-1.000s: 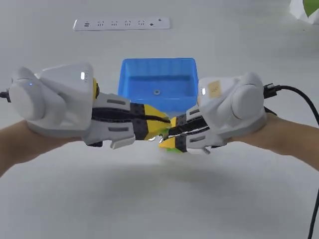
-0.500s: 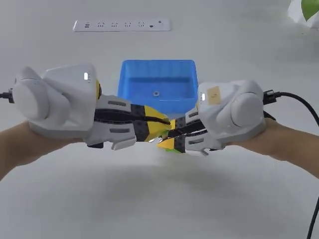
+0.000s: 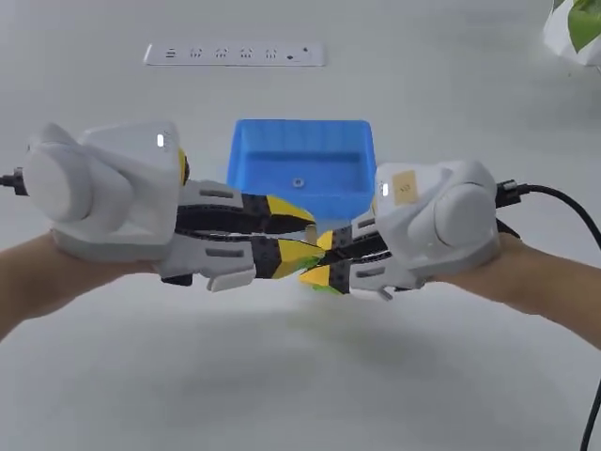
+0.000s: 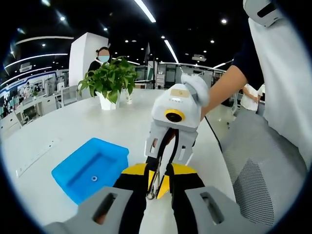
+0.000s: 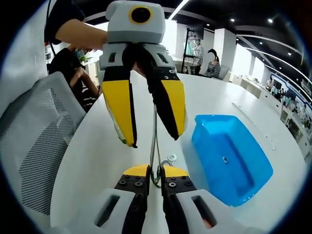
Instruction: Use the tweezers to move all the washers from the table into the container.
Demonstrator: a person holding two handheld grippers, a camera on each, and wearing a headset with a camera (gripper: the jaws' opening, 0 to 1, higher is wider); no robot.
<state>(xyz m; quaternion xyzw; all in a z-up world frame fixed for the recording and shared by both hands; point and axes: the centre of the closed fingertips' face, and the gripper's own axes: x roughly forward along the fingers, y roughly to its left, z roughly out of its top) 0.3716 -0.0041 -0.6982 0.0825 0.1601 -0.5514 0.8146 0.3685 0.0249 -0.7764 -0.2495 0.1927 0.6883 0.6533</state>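
Observation:
The blue container (image 3: 246, 160) stands behind the grippers, with one washer (image 3: 298, 182) on its floor. The two grippers meet tip to tip in front of it. My right gripper (image 5: 155, 171) is shut on the thin metal tweezers (image 5: 154, 146), which run straight ahead between the spread yellow jaws of my left gripper (image 5: 155, 140). Those jaws stand open around the tweezers without touching them. A washer (image 5: 171, 157) lies on the white table beside the tweezers. In the left gripper view the tweezers (image 4: 154, 183) pass between my left gripper (image 4: 158, 178), with the container (image 4: 63, 175) to the left.
A white power strip (image 3: 235, 54) lies at the far side of the table. A potted plant (image 3: 577, 23) stands at the far right. A mesh chair (image 5: 29, 146) is beside the table, and a cable (image 3: 563, 188) trails from the right gripper.
The left gripper's yellow jaws have spread a little wider around the tweezers. The head camera has tilted slightly, and both grippers stay in nearly the same place.

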